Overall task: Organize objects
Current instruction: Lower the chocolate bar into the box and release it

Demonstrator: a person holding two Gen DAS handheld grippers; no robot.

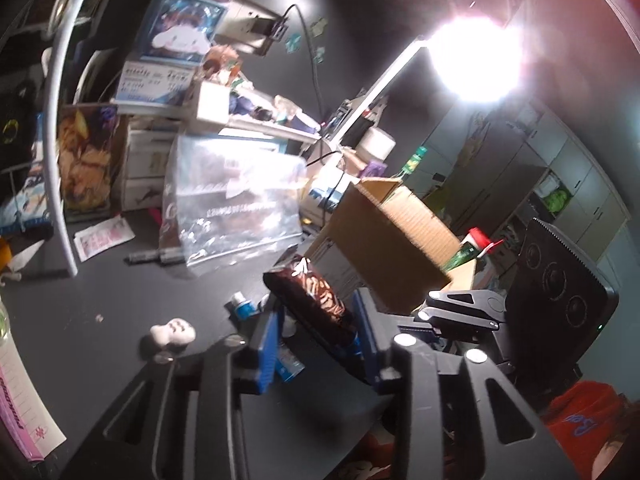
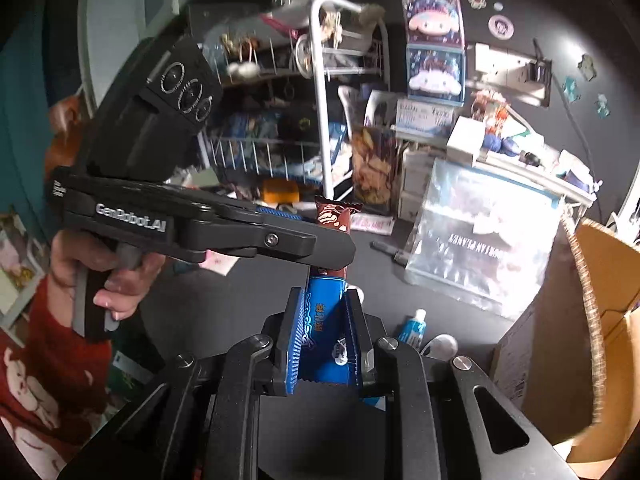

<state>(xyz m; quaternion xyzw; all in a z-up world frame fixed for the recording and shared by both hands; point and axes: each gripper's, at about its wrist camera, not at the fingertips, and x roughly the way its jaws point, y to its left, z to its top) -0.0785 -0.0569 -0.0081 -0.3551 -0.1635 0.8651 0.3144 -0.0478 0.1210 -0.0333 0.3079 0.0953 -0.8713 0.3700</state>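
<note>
Hand-held gripper [image 2: 320, 320] above cluttered black desk [image 2: 380, 280]

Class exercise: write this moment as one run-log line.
left claw: shut on brown snack bar | right claw: shut on blue snack packet | cardboard box: open, right

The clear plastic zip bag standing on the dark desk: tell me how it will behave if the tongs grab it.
The clear plastic zip bag looks thin and crinkled, so it would probably flop and fold rather than hold its shape. Its glossy film may slip between the pads. It seems nearly empty, so likely light, and a push would probably slide or topple it on the dark desk.
</note>
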